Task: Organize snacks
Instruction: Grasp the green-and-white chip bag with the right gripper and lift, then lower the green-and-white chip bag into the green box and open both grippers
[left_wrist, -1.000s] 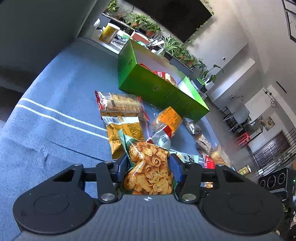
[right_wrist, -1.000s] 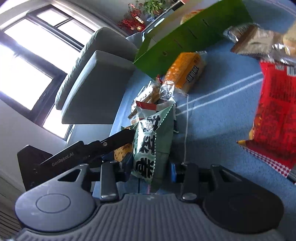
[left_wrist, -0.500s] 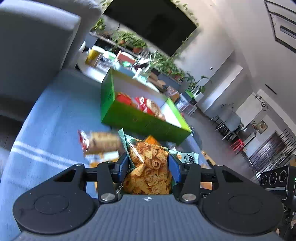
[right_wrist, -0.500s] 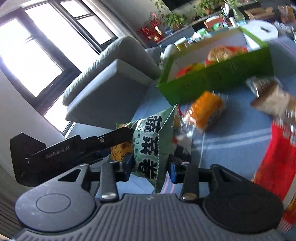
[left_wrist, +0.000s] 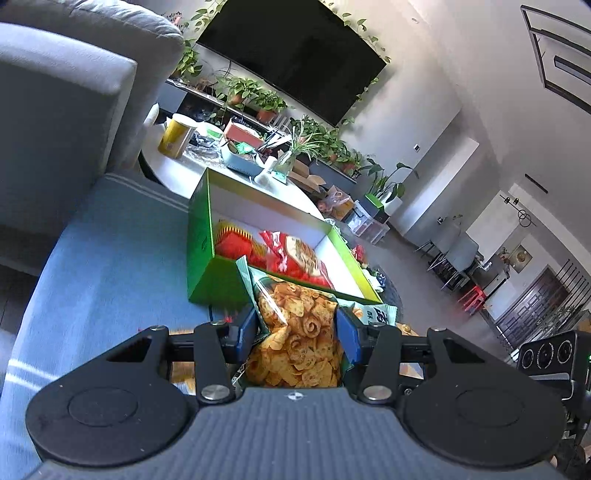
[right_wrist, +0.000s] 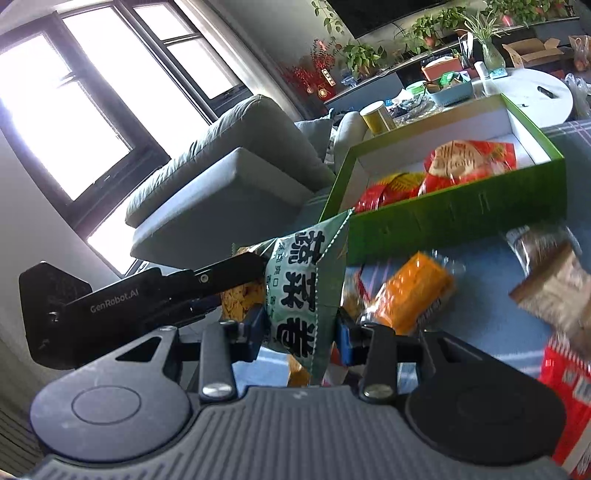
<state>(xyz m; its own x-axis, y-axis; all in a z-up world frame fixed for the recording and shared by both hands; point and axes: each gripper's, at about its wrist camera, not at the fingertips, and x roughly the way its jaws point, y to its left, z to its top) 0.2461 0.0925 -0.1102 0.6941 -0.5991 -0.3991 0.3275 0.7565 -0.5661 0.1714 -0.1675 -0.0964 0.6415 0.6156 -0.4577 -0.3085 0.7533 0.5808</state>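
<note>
Left gripper (left_wrist: 297, 328) and right gripper (right_wrist: 301, 328) both half-closed, clamping same chip bag (left_wrist: 295, 332); green box (left_wrist: 207, 273) beyond.

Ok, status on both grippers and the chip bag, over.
Left gripper and right gripper both clamped on chip bag. Bag off the blue cloth. Green box ahead, nothing between.

Pale-green crinkly plastic bag of orange curled chips (left_wrist: 299, 332): now up off the blue striped cloth (left_wrist: 110, 258), carried between left gripper (left_wrist: 297, 334) and right gripper (right_wrist: 301, 332). Open green cardboard box with white lining (left_wrist: 207, 273): now closer ahead, its red packets visible inside. Loose packets: fallen below view on the left.
</note>
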